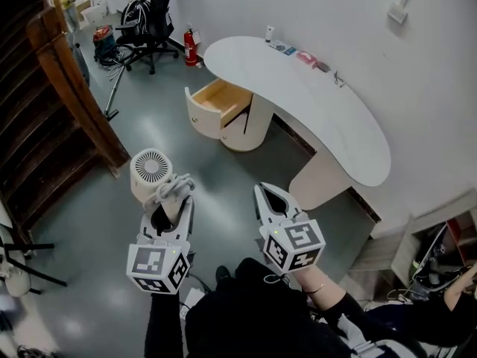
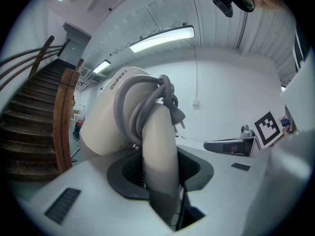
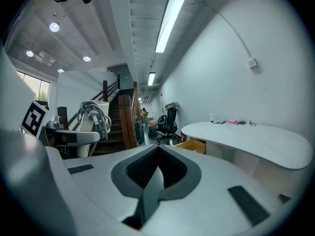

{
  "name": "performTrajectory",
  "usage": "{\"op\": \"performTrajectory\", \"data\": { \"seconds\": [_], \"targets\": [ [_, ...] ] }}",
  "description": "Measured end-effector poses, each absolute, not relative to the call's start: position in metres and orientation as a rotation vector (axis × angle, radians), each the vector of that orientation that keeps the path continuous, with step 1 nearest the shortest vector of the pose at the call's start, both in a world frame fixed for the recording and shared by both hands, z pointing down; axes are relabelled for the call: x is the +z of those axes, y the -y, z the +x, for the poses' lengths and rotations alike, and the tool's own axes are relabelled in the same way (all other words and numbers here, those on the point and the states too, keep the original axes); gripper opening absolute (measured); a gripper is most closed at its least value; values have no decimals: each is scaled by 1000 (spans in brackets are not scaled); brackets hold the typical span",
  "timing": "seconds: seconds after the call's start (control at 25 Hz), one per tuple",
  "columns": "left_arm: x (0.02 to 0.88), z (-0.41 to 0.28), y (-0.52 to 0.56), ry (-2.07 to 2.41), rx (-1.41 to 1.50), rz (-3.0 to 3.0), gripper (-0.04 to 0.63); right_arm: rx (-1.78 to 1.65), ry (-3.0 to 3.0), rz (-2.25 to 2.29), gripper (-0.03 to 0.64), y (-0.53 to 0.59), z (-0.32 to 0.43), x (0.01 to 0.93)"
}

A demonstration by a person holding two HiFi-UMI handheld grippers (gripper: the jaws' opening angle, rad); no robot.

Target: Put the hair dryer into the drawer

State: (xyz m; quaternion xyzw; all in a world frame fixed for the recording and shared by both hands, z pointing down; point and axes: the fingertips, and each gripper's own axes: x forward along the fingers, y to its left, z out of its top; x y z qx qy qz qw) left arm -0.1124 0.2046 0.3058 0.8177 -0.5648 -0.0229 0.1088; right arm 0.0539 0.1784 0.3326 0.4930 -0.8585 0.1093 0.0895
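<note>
A cream hair dryer (image 1: 151,171) with its grey cord (image 1: 173,187) wound round it stands upright in my left gripper (image 1: 173,203), which is shut on the handle. In the left gripper view the handle (image 2: 160,151) fills the gap between the jaws, and the barrel (image 2: 110,114) and coiled cord (image 2: 147,100) rise above it. My right gripper (image 1: 264,194) is beside it, shut and empty; its jaws meet at the tip (image 3: 156,168). The open wooden drawer (image 1: 216,97) sticks out of the curved white desk (image 1: 328,118) some way ahead, also visible in the right gripper view (image 3: 193,145).
A wooden staircase (image 1: 52,103) runs along the left. A black office chair (image 1: 149,21) and a red fire extinguisher (image 1: 191,47) stand at the back. Small items (image 1: 305,57) lie on the desk's far edge. Another person's arm (image 1: 455,293) shows at the lower right.
</note>
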Motion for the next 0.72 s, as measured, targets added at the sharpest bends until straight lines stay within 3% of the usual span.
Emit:
{"op": "performTrajectory", "data": {
  "seconds": [0.72],
  "targets": [
    [315,-120,-194,1638,-83,2382,137,310,2525,1416,2,-168,38,342]
  ]
}}
